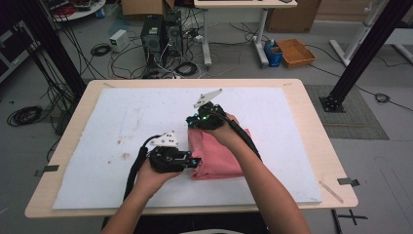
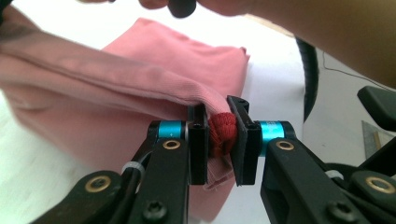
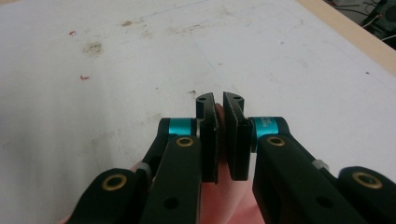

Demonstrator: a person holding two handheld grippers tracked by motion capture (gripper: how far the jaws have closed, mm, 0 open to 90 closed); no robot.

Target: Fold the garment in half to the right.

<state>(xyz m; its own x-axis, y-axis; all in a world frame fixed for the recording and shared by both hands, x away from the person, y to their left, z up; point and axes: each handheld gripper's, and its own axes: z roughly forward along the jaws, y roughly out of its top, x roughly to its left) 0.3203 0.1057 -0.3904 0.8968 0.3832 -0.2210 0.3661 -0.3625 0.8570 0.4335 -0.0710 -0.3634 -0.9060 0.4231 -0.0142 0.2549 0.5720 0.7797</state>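
Note:
A folded pink cloth [image 1: 216,153] lies on the white mat in the middle of the table. My left gripper [image 1: 195,162] is at the cloth's near left corner, shut on a bunched edge of the pink cloth [image 2: 140,79], which shows squeezed between the pads in the left gripper view. My right gripper [image 1: 191,122] is at the cloth's far left corner, shut on a thin edge of the pink cloth [image 3: 224,186]. The held edge rises from the rest of the fabric. Both of the person's hands wrap the gripper bodies.
The white mat [image 1: 122,126] covers most of the wooden table [image 1: 311,112] and has some brown stains [image 3: 93,46]. Beyond the table's far edge are computer towers [image 1: 160,34], cables, an orange bin [image 1: 294,51] and black frame posts [image 1: 360,58].

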